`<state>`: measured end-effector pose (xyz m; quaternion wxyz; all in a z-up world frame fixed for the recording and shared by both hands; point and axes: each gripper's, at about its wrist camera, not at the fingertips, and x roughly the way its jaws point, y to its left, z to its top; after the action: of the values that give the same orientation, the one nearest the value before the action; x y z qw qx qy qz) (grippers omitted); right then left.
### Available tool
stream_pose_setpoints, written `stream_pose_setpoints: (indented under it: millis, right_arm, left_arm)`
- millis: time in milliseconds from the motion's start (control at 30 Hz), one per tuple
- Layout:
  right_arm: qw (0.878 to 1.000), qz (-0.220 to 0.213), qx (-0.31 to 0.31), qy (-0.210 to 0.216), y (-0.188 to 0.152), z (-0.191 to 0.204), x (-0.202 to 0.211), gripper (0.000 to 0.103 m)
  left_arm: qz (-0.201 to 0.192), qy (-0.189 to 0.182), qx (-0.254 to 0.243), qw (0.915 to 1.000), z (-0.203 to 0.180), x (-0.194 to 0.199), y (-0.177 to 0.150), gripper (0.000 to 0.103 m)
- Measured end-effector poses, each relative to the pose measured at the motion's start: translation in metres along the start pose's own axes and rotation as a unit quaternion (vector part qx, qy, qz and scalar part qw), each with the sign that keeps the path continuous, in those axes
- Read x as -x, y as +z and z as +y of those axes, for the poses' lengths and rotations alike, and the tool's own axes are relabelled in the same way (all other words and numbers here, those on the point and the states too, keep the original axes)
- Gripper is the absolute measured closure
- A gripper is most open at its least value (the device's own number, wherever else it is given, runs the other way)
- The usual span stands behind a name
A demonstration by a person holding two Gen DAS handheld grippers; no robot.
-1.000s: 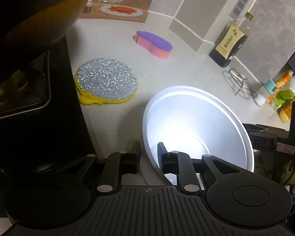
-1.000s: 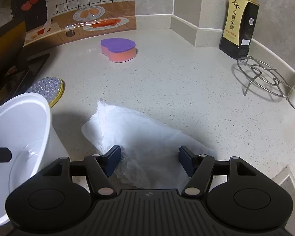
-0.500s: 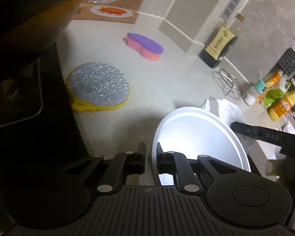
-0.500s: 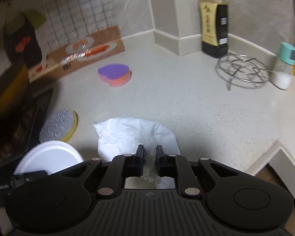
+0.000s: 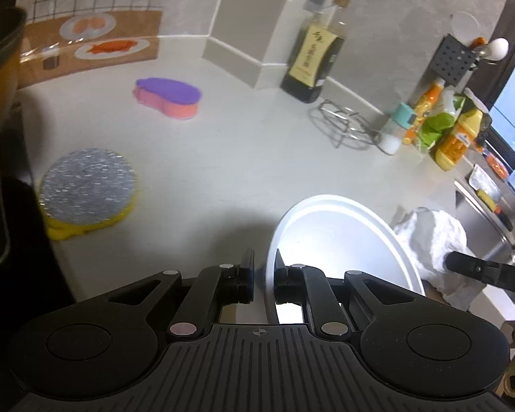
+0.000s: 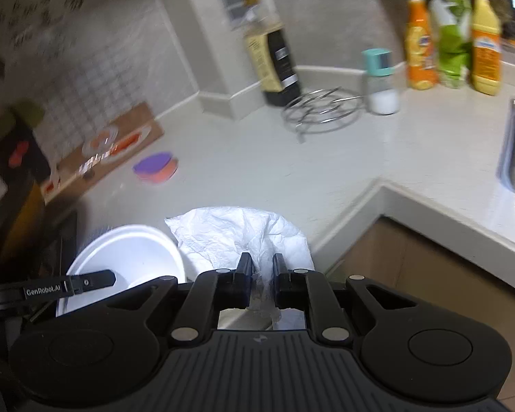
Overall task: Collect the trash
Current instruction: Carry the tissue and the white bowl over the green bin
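Tissue (image 6: 243, 237) pinched in right claw (image 6: 260, 267), beside white bowl (image 6: 127, 254).

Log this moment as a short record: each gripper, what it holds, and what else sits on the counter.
left gripper: shut on the rim of the white bowl
right gripper: shut on the crumpled tissue
tissue position: beside the bowl, above the counter edge
also on counter: purple sponge, glitter scrubber, wire trivet, dark bottle
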<state>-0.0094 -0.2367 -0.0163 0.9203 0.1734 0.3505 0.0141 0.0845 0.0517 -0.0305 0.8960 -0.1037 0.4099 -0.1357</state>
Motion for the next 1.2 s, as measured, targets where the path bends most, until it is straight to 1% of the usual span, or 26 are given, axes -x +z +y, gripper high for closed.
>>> stream_pose_setpoints:
  millis: [67, 133, 200, 300, 433, 533, 600, 633, 700, 767, 833, 900, 933, 967, 1033, 1133, 1200]
  right_arm:
    - [1.000, -0.009, -0.014, -0.009, -0.001, -0.020, 0.012, 0.091]
    - [0.999, -0.017, -0.027, -0.014, -0.005, -0.042, 0.025, 0.091]
    - [0.999, -0.025, -0.036, -0.022, -0.013, -0.064, 0.039, 0.091]
    - [0.998, -0.029, -0.047, -0.036, -0.030, -0.099, 0.057, 0.091]
    - [0.996, -0.021, -0.062, -0.056, -0.059, -0.146, 0.071, 0.091]
    - [0.993, 0.000, -0.096, -0.074, -0.090, -0.186, 0.077, 0.091]
    - [0.990, 0.019, -0.112, -0.087, -0.113, -0.207, 0.079, 0.091]
    - [0.988, 0.032, -0.116, -0.097, -0.125, -0.216, 0.077, 0.091]
    - [0.984, 0.061, -0.115, -0.120, -0.153, -0.231, 0.072, 0.091]
    - [0.979, 0.097, -0.127, -0.130, -0.184, -0.245, 0.065, 0.091]
    - [0.973, 0.126, -0.147, -0.130, -0.209, -0.257, 0.058, 0.091]
    - [0.966, 0.156, -0.157, -0.132, -0.234, -0.267, 0.048, 0.091]
    - [0.963, 0.169, -0.158, -0.136, -0.243, -0.270, 0.043, 0.091]
    - [0.960, 0.183, -0.157, -0.140, -0.253, -0.274, 0.036, 0.091]
    - [0.958, 0.197, -0.157, -0.137, -0.264, -0.278, 0.025, 0.091]
    - [0.958, 0.211, -0.142, -0.130, -0.275, -0.278, 0.005, 0.091]
    - [0.959, 0.221, -0.130, -0.125, -0.282, -0.279, -0.011, 0.091]
  left_arm:
    - [0.003, -0.009, -0.005, 0.9999, -0.022, 0.000, -0.002, 0.091]
    - [0.006, -0.014, -0.029, 0.9995, -0.050, 0.000, -0.008, 0.091]
    - [0.010, -0.017, -0.042, 0.9989, -0.073, -0.001, -0.015, 0.091]
    - [0.028, -0.023, -0.053, 0.9980, -0.106, -0.010, -0.030, 0.091]
    - [0.080, -0.013, -0.081, 0.9934, -0.149, -0.037, -0.063, 0.091]
    - [0.136, -0.010, -0.095, 0.9861, -0.170, -0.081, -0.099, 0.090]
    - [0.177, 0.000, -0.086, 0.9805, -0.172, -0.127, -0.130, 0.090]
    - [0.196, 0.011, -0.075, 0.9777, -0.169, -0.156, -0.149, 0.090]
    - [0.223, 0.040, -0.056, 0.9724, -0.162, -0.205, -0.182, 0.090]
    - [0.242, 0.063, -0.031, 0.9677, -0.151, -0.253, -0.214, 0.090]
    - [0.251, 0.086, -0.012, 0.9642, -0.139, -0.294, -0.238, 0.090]
    - [0.241, 0.118, -0.021, 0.9631, -0.130, -0.323, -0.255, 0.090]
    - [0.237, 0.131, -0.025, 0.9624, -0.125, -0.336, -0.263, 0.088]
    - [0.232, 0.134, -0.025, 0.9632, -0.119, -0.347, -0.270, 0.087]
    - [0.231, 0.125, -0.021, 0.9647, -0.110, -0.361, -0.281, 0.077]
    - [0.223, 0.112, -0.037, 0.9677, -0.099, -0.371, -0.294, 0.077]
    - [0.229, 0.094, -0.040, 0.9680, -0.092, -0.375, -0.302, 0.077]
